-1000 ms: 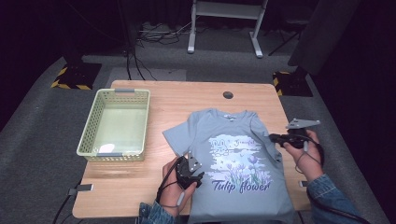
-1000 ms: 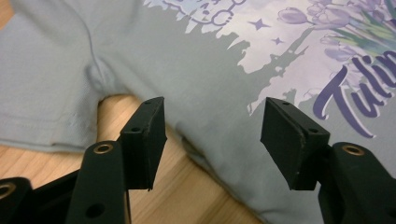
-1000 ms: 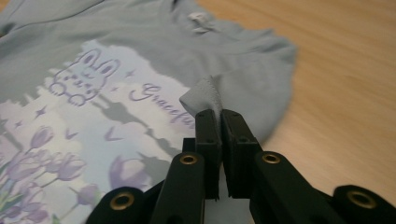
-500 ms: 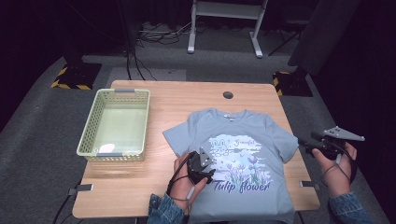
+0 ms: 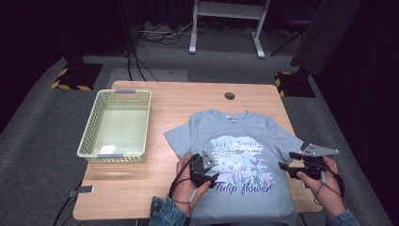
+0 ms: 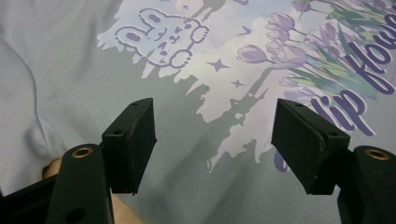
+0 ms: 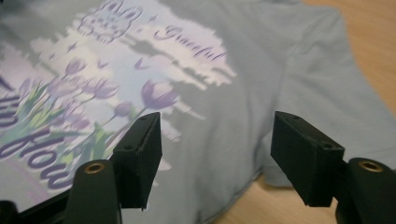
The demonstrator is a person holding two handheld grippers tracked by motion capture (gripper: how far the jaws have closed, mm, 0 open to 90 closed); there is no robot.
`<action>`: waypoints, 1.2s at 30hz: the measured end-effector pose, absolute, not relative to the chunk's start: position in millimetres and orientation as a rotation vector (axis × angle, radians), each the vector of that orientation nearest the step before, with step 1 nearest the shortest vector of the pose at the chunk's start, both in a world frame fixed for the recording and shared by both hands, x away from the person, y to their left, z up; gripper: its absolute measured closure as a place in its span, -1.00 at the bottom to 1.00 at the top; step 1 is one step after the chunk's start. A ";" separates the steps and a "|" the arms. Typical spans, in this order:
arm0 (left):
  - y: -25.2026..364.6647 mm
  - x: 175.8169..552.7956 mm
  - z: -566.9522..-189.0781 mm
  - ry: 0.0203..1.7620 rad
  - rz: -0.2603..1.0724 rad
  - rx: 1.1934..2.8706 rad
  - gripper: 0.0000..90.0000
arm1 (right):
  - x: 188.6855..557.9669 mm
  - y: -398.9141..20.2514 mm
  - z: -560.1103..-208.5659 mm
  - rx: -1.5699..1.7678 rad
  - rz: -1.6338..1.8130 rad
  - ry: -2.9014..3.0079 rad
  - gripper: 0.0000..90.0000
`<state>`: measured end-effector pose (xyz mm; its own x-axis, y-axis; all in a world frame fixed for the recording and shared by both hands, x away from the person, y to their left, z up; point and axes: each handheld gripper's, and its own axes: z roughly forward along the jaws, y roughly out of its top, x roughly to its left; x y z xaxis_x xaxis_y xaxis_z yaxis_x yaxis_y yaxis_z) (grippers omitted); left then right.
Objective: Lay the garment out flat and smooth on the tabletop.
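Observation:
A light blue T-shirt [image 5: 244,136] with a bunny, tulips and "Tulip flower" print lies flat, front up, on the wooden table [image 5: 188,99]. My left gripper [image 5: 212,175] rests at the shirt's lower left, over the print. Its jaws have just been opening and stand open above the cloth [image 6: 60,70], with nothing between them [image 6: 215,116]. My right gripper [image 5: 288,161] hovers at the shirt's right side, pointing left. Its jaws have also just been opening and are apart over the side seam [image 7: 217,123], gripping no cloth [image 7: 280,60].
A pale green mesh basket [image 5: 90,127] stands on the table's left, with a small white item [image 5: 107,149] inside. A cable hole [image 5: 229,95] sits near the far edge. The table's right edge lies close under my right hand.
The right gripper has come off the right sleeve, opened, swung out to the right and settled lower beside the shirt. The left gripper has shifted slightly right onto the print and opened wider.

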<state>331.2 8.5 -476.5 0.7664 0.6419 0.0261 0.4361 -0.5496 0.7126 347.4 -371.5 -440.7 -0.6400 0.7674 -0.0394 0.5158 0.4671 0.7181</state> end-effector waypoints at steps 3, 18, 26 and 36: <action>8.8 327.0 -477.8 0.794 0.368 2.246 -0.34 | 344.2 -365.3 -451.0 1.065 0.965 2.416 -0.26; 15.7 327.3 -500.3 0.830 0.295 2.253 -0.33 | 354.1 -355.0 -491.8 1.036 0.912 2.536 -0.39; 33.6 347.8 -503.4 0.867 0.342 2.201 -0.24 | 374.1 -345.2 -495.3 1.036 0.954 2.502 -0.43; 48.0 381.1 -505.1 0.874 0.355 2.175 -0.24 | 402.8 -333.1 -497.4 1.050 0.979 2.466 -0.43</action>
